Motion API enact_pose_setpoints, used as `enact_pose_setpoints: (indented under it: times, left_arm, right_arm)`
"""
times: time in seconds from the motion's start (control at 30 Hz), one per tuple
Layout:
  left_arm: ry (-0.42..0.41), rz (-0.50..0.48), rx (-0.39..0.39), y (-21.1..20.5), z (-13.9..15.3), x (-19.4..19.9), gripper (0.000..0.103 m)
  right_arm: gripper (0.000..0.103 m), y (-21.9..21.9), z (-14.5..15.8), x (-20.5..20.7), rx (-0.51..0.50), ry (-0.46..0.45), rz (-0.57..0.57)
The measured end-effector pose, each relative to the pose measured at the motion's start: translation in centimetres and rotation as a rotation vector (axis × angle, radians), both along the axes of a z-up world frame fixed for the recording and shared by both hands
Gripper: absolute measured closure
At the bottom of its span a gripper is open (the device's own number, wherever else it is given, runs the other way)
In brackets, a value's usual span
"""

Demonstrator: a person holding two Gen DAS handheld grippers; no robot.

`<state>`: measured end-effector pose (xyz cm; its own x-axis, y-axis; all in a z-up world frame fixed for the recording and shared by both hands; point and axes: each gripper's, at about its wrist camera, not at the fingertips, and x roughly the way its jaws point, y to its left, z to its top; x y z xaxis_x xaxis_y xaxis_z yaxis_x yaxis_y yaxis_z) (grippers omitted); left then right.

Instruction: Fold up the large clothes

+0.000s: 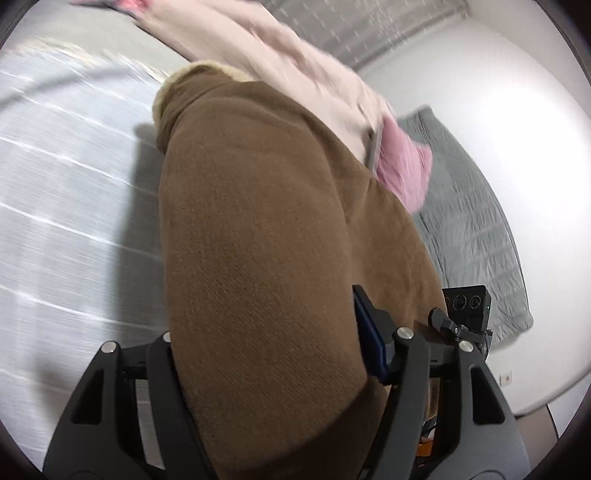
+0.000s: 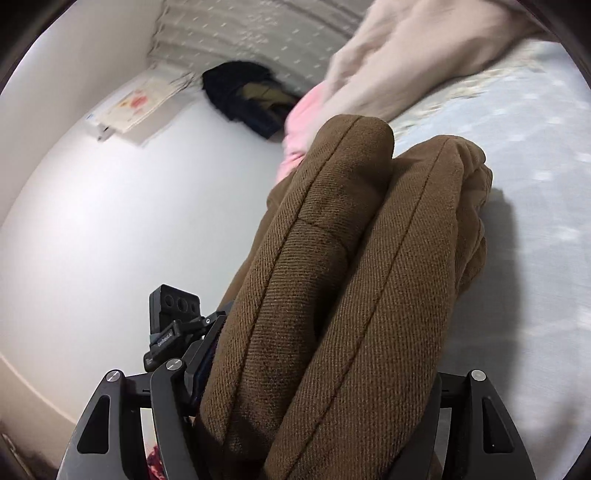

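Both tools grip thick folds of the brown fleece-lined garment [image 1: 266, 229]: left tool [image 1: 273, 354] and right tool [image 2: 314, 387] clamped on it, lifted above the bed [image 1: 66, 192] (pink clothes [image 1: 402, 166] ahead). Folding looks barely started.

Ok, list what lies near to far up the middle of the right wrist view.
Right gripper, thick brown woven garment clamped in it, pink fabric, pale beige cloth, grey dotted curtain.
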<state>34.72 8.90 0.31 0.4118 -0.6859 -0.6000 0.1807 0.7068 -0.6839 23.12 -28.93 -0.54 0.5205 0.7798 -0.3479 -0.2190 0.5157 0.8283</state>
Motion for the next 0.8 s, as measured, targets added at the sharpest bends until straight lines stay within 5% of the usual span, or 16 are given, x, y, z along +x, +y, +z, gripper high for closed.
enact_pose_setpoints:
  times: [0.33,0.43,0.5,0.53,0.63,0.8]
  left_arm:
    - [-0.082,0.266,0.061,20.6,3.1,0.0,0.035]
    - [-0.003,0.311,0.128,24.0,-0.2,1.3,0.028]
    - [0.172,0.368,0.164,26.4,-5.3,2.3,0.023]
    - [0.269,0.400,0.141,27.7,-8.5,2.2,0.017]
    - [0.200,0.433,0.010,28.5,-9.7,0.3,0.015]
    - [0.133,0.459,0.178,26.8,-6.7,-1.3,0.015]
  right_arm:
    - [0.033,20.9,2.4,12.3,0.020,-0.056,0.243]
    - [0.032,25.4,0.1,15.5,-0.072,0.018,0.254]
    - [0.032,27.7,-3.3,17.4,-0.204,0.138,0.225]
    - [0.030,28.1,-4.7,17.7,-0.266,0.169,0.212]
    - [0.023,28.5,-7.0,17.0,-0.320,0.155,0.230]
    - [0.021,27.0,-5.4,15.5,-0.321,0.137,0.197]
